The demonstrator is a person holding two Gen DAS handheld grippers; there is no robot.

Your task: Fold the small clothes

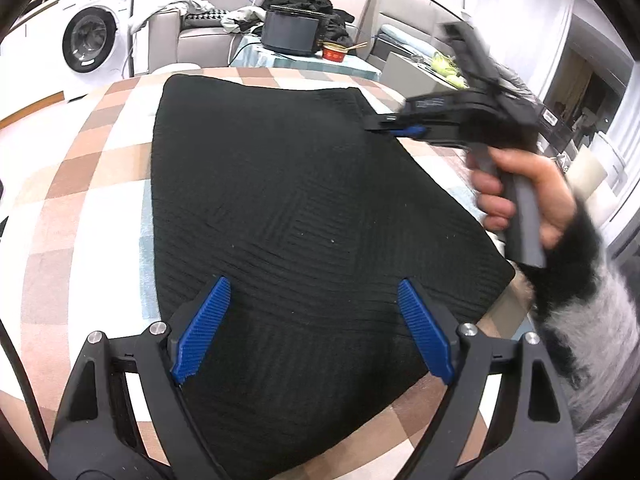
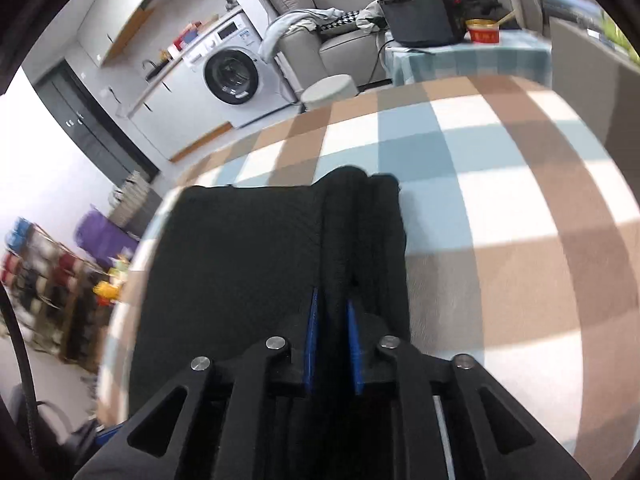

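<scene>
Lying flat on a checked cloth point(image 1: 100, 184), black knit point(image 1: 280, 200). Spread wide above its near edge, left gripper point(image 1: 314, 328), nothing held. Clamped on a fold at the knit's far right corner, right gripper point(image 2: 332, 336). No legible writing. Beyond: washer point(image 1: 90, 40), grey sofa point(image 1: 200, 28), black box point(image 1: 290, 34), red bowl point(image 1: 334, 52).

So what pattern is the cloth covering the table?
The tablecloth is checked in brown, pale blue and white; it shows best in the right wrist view.
</scene>
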